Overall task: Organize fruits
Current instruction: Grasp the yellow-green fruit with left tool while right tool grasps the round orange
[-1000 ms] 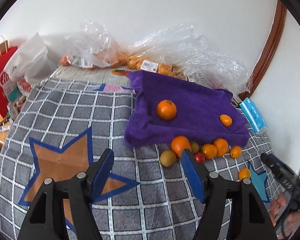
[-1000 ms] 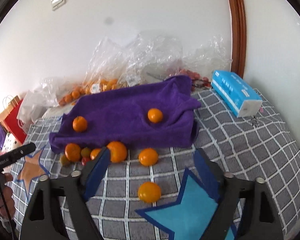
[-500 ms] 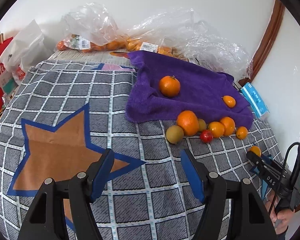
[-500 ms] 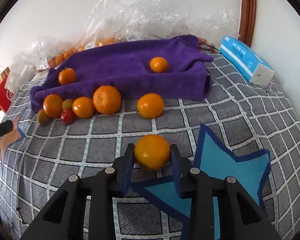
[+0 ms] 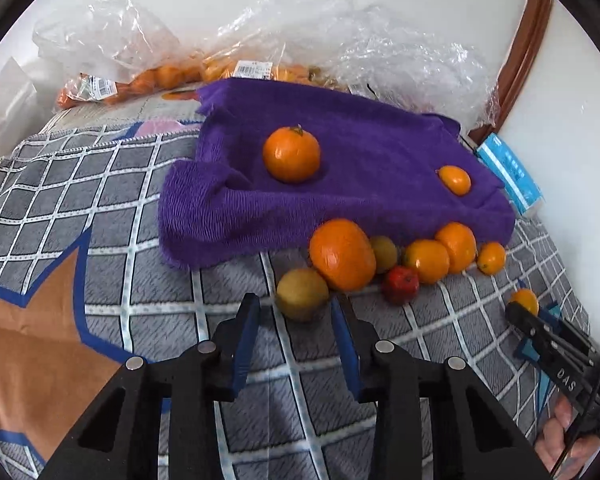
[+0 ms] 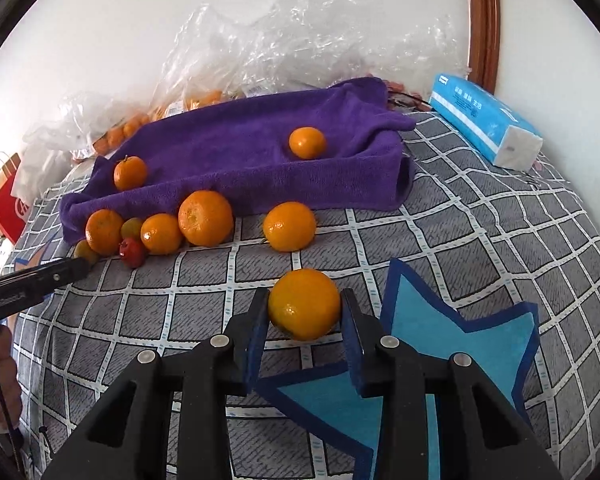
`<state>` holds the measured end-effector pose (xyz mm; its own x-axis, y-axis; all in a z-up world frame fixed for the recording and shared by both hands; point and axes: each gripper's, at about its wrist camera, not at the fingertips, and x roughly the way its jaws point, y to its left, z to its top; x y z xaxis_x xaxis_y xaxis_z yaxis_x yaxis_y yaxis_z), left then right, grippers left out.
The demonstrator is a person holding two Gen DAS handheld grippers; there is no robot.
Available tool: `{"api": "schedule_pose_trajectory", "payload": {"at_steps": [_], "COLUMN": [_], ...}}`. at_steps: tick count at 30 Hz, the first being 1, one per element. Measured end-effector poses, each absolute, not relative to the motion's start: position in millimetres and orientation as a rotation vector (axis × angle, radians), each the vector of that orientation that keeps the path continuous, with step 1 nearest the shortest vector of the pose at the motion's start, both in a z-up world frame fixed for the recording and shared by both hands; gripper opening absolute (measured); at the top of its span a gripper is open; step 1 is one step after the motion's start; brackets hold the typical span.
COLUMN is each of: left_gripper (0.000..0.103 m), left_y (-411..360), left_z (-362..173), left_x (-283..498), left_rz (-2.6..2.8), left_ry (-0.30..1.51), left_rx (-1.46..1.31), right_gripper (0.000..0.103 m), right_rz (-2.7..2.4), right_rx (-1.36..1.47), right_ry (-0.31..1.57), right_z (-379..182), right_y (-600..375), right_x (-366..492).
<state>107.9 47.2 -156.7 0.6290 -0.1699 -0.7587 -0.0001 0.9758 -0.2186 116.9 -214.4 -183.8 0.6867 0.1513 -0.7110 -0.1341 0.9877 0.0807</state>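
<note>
A purple towel (image 5: pixel 360 168) lies on the checked blanket with two oranges on it, a big one (image 5: pixel 291 154) and a small one (image 5: pixel 455 180). Along its front edge sit several oranges, a red fruit (image 5: pixel 400 285) and a yellow-green fruit (image 5: pixel 302 294). My left gripper (image 5: pixel 296 312) is closing around the yellow-green fruit, which sits at its fingertips with a gap still on the left side. My right gripper (image 6: pixel 304 300) is shut on a loose orange (image 6: pixel 304 312) that rests on the blanket beside a blue star, in front of another orange (image 6: pixel 289 226).
Clear plastic bags (image 5: pixel 160 76) with more oranges pile up against the back wall. A blue tissue pack (image 6: pixel 484 120) lies at the far right by a wooden frame (image 6: pixel 482 20). A red paper bag (image 6: pixel 4 204) stands off the left edge.
My left gripper moved forward and down to the yellow-green fruit and its jaws narrowed. My right gripper sank and shut on the loose orange, then held still.
</note>
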Motion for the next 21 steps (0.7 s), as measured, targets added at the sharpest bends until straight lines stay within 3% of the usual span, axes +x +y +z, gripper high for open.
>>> {"api": "schedule_pose_trajectory", "payload": {"at_steps": [2,14,21], "left_gripper": [0.026,0.026,0.026], "left_y": [48.0,59.6,57.1], "left_z": [-158.2,-157.2,-162.7], "left_x": [111.2,89.2,82.9], "left_rz": [-0.128,-0.104,-0.097], "left_ry": [0.889,0.928,0.846], "left_rx": [-0.225,-0.165,-0.153], "right_gripper": [0.035,0.035,0.035], "right_rz": [0.156,0.161,0.153], "right_rx": [0.022,0.042,0.051], "right_ry": [0.808,0.811,0.814], "right_z": [-185.1,-186.9,-187.3], "right_y": [-213.8,-216.2,-218.6], "right_x": [119.2,121.5,121.1]}}
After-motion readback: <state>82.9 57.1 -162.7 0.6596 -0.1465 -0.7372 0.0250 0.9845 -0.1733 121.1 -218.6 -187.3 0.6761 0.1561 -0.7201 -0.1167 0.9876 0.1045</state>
